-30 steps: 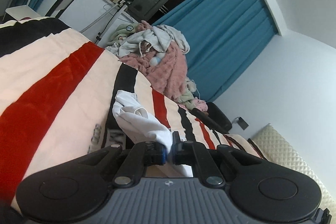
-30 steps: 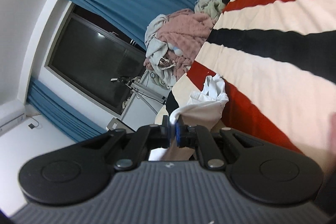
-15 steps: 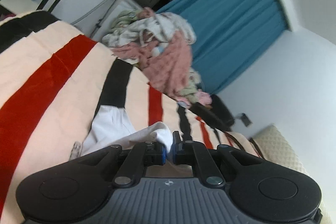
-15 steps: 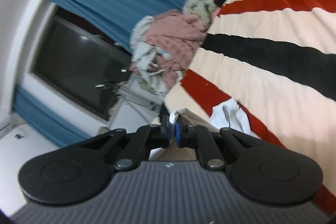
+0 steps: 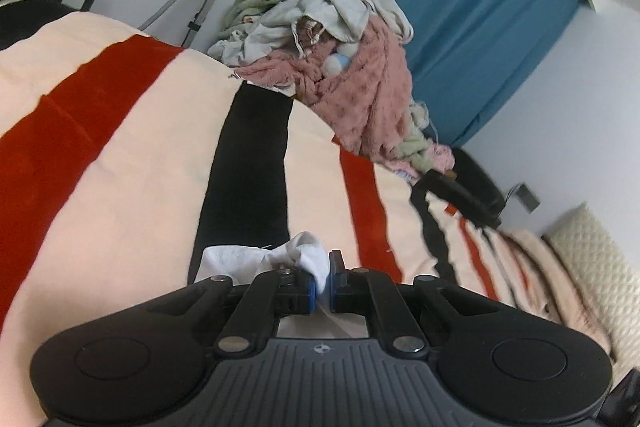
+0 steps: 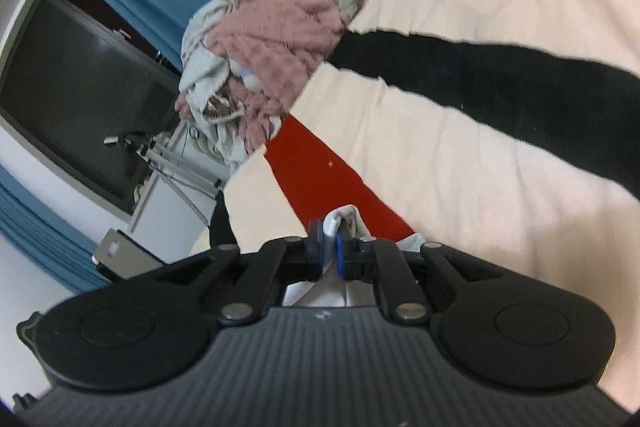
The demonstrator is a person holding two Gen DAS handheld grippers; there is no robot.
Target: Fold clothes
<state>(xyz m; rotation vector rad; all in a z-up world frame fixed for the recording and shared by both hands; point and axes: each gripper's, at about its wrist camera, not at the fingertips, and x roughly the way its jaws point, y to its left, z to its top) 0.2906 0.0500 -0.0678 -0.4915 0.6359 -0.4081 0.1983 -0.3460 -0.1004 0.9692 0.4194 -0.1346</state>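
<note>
Both tongs clamped on a white garment, low over a striped bed.

The left tongs point(image 5: 323, 281) are closed on a bunched edge of the white garment point(image 5: 308, 255), which shows just ahead of the blue-padded fingers and spreads a little to their left, against the black stripe of the striped blanket point(image 5: 160, 155). The right tongs point(image 6: 330, 247) are likewise pinched on a fold of the white garment point(image 6: 340, 217); more white cloth shows beneath the tool body, over the red stripe of the striped blanket point(image 6: 460, 155). Most of the garment is hidden below both tools. At the far side of the bed lies a pile of clothes point(image 5: 340, 59), a pink fleece piece prominent among pale items, in front of a blue curtain point(image 5: 480, 7). The right wrist view is slightly blurred.
</note>
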